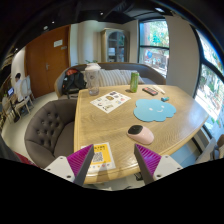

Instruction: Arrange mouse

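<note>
Wooden table (115, 125) holds a mouse (141, 134) just ahead of the released, empty hand-held gripper (114, 162).

Hand-held gripper (113, 163) hovers, fingers spread wide (holding nothing).

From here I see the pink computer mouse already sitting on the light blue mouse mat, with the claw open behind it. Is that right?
Not quite. In the gripper view the pink computer mouse sits on the bare wooden table, just short of the light blue mouse mat, not on it. The claw is open behind it, as you say.
</note>
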### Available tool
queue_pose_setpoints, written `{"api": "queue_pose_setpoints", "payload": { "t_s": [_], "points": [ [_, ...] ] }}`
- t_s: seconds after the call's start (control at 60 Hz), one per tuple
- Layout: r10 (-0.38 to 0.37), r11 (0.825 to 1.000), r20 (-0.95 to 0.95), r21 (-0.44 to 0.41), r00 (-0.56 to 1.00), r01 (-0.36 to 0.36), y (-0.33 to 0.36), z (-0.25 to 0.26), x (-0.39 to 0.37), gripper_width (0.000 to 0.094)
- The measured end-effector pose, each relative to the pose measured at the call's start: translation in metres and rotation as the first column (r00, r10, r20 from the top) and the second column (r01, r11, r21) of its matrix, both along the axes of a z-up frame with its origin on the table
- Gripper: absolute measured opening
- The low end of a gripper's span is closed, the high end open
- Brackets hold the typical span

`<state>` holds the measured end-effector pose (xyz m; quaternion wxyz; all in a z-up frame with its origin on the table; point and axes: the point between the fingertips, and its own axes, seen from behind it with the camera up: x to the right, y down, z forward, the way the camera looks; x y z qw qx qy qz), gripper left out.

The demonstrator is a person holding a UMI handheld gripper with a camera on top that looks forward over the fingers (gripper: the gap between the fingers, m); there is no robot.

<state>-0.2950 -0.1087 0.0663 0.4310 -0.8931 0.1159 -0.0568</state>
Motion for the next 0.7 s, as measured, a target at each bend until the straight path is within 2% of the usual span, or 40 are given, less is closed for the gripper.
{"api": "queue_pose_setpoints", "payload": {
  "t_s": [0.417,0.55,0.683,0.7],
  "points": [
    [0.008,1.0,0.018,0.005,1.0,-0.008,-0.009,-0.045,0.073,0.0836],
    [0.08,0.997,0.093,-0.009,0.992,-0.08,0.003,-0.059,0.114,0.0834],
    [0.141,0.99,0.078,-0.013,0.987,-0.14,0.021,-0.076,0.144,0.0833],
    [0.157,0.988,0.068,-0.009,0.985,-0.157,0.026,-0.08,0.149,0.0877]
  ]
}}
